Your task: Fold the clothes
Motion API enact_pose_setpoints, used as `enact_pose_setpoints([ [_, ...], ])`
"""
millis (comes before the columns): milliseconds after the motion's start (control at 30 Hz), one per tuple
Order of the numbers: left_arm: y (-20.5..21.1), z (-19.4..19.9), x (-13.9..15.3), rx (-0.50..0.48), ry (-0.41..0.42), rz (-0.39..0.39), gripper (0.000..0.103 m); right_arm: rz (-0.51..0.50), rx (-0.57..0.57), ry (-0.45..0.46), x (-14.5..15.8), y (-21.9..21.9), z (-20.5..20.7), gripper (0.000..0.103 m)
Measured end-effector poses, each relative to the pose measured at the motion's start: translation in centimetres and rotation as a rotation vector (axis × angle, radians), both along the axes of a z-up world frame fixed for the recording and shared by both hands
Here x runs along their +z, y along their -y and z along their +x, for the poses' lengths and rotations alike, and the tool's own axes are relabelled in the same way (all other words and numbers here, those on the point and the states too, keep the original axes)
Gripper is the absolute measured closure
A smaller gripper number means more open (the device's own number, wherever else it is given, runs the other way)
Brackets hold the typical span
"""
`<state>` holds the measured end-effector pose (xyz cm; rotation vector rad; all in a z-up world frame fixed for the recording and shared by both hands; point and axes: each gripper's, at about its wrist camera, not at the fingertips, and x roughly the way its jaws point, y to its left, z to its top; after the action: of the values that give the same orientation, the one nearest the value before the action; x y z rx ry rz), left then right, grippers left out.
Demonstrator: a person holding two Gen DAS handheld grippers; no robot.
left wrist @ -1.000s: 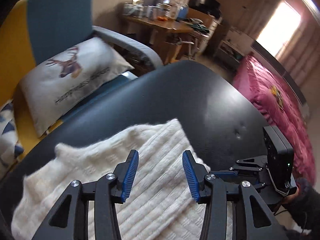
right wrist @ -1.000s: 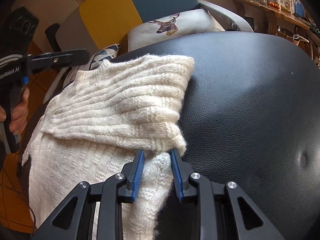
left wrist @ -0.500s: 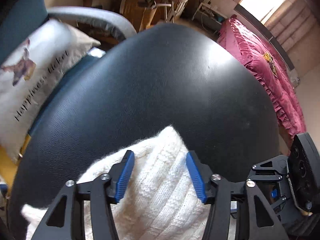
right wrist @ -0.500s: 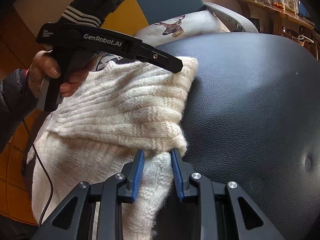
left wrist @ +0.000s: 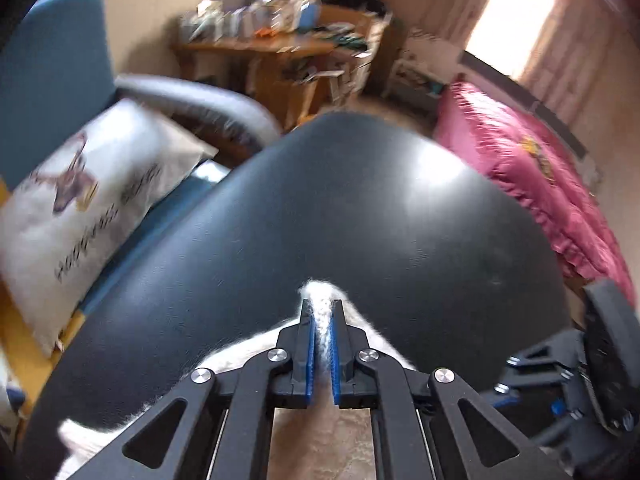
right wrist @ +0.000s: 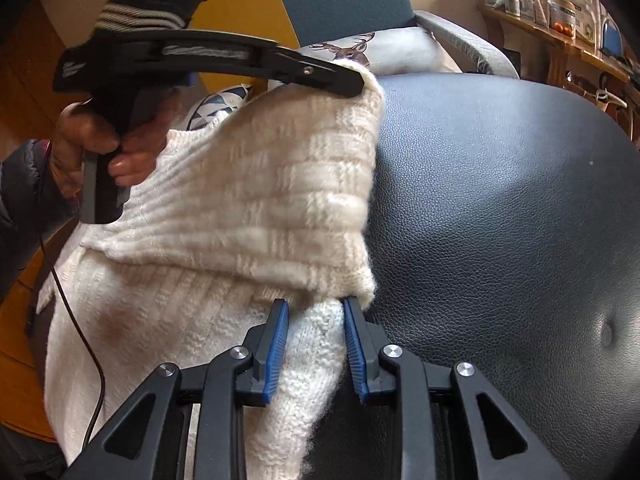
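Sweater (right wrist: 248, 200): far corner, upper centre of right view, newly pinched by my left gripper (left wrist: 321, 344), previously spread. My right gripper (right wrist: 314, 344) straddles the near hem, part-spread. Fold ready to pull.

Black leather seat (right wrist: 500, 208), white sweater (right wrist: 248, 208) on it

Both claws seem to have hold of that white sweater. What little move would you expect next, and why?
Probably the left gripper lifts its pinched far corner of the sweater and carries it over toward the right gripper, whose fingers straddle the near edge. That would fold it again on the black seat.
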<state>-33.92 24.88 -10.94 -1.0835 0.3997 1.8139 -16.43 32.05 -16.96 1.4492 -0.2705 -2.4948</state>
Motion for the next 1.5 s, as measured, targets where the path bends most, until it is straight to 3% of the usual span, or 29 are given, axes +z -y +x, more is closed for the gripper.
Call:
enact_pose_setpoints([
  [33,-0.5,0.0,-1.1,-0.007,-0.020,-0.045,0.096,0.011,0.000,0.004,0.0,0.1,0.0,0.075],
  [267,0.6,0.1,-0.2,0.062,0.024,-0.014,0.088,0.026,-0.009,0.020,0.2,0.4,-0.2,0.075],
  [300,1.1,0.0,0.3,0.086,0.031,-0.005,0.081,0.020,-0.011,0.021,0.2,0.3,-0.2,0.075],
  [533,10.2,2.9,3.8,0.295,0.020,0.134,0.065,-0.093,-0.055,-0.073,3.2,-2.3,1.5,0.075],
  [767,20.4,7.2,2.6,0.484,0.021,0.087,0.064,0.005,0.050,-0.159,5.9,1.8,-2.5,0.075],
  [933,27.1,8.7,0.2,0.632,0.021,-0.014,0.063,0.100,0.040,-0.048,2.8,3.4,-5.9,0.075],
  [1033,29.5,9.2,-2.1,0.661,0.018,-0.050,0.064,0.058,0.007,-0.030,0.7,2.4,-5.8,0.079],
  [1133,30.2,9.9,-2.4,0.681,0.006,-0.005,0.064,0.022,-0.029,-0.030,0.4,2.0,-5.6,0.079],
  [1333,31.4,10.5,-1.4,0.765,0.049,0.056,0.064,0.083,-0.056,-0.017,0.7,3.1,-5.7,0.079],
  [1433,35.1,12.0,0.5,0.863,0.123,0.194,0.064,0.082,-0.099,0.003,1.5,3.2,-5.7,0.078],
  [1500,39.1,14.0,1.6,0.951,0.165,0.319,0.062,0.058,-0.105,-0.040,3.0,4.1,-4.7,0.078],
])
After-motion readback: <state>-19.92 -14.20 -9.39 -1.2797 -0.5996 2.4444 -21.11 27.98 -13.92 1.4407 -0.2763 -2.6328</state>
